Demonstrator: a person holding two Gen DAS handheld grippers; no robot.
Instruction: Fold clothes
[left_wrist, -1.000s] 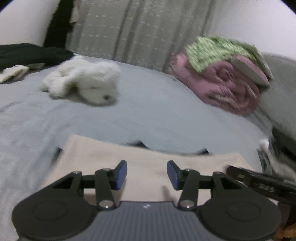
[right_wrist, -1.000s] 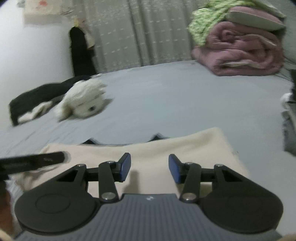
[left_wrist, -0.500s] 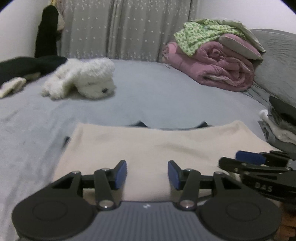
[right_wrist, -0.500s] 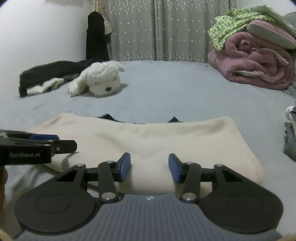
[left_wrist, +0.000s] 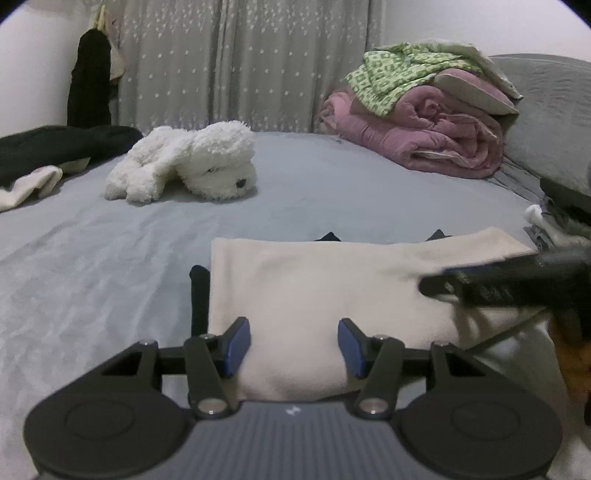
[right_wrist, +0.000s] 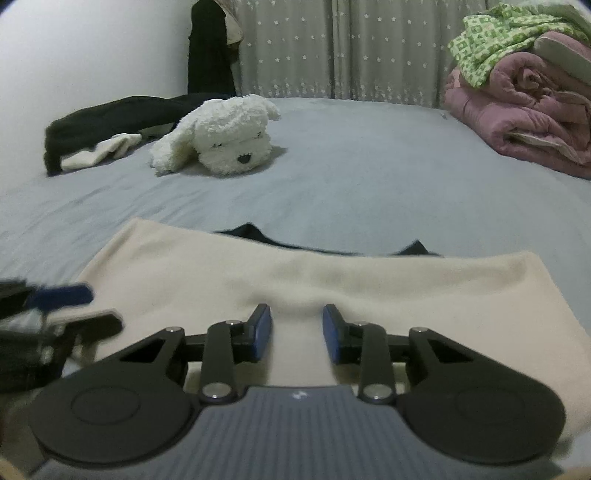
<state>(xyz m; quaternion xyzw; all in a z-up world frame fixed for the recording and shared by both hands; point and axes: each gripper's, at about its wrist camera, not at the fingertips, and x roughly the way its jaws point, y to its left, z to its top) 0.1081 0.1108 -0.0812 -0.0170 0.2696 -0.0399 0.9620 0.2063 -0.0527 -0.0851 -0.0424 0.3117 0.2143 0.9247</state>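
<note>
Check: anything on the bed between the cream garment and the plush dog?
Nothing: only bare grey sheet between the cream garment and the plush dog, apart from black fabric at the garment's far edge. Both wrist views show it.

The cream garment (left_wrist: 325, 295) is a soft, matt cloth with a slightly fleecy, smooth face; a dark cloth trim (right_wrist: 251, 232) peeks from under its far edge. The bed sheet (left_wrist: 332, 184) is a matt grey-blue fabric, lightly creased. The toy dog (right_wrist: 225, 136) is white plush with a curly, rough pile and a glossy black nose. The pink quilt (left_wrist: 424, 136) looks like padded, faintly sheeny fabric, and the green patterned cloth (left_wrist: 388, 79) on it is thin and matt. The curtain (left_wrist: 240, 62) is a thin grey cloth. The left gripper (left_wrist: 293, 345) and right gripper (right_wrist: 296, 331) are matt black plastic with shiny metal pivot pins, blue rubbery-looking pads (right_wrist: 263, 328) and a ribbed grey housing.
</note>
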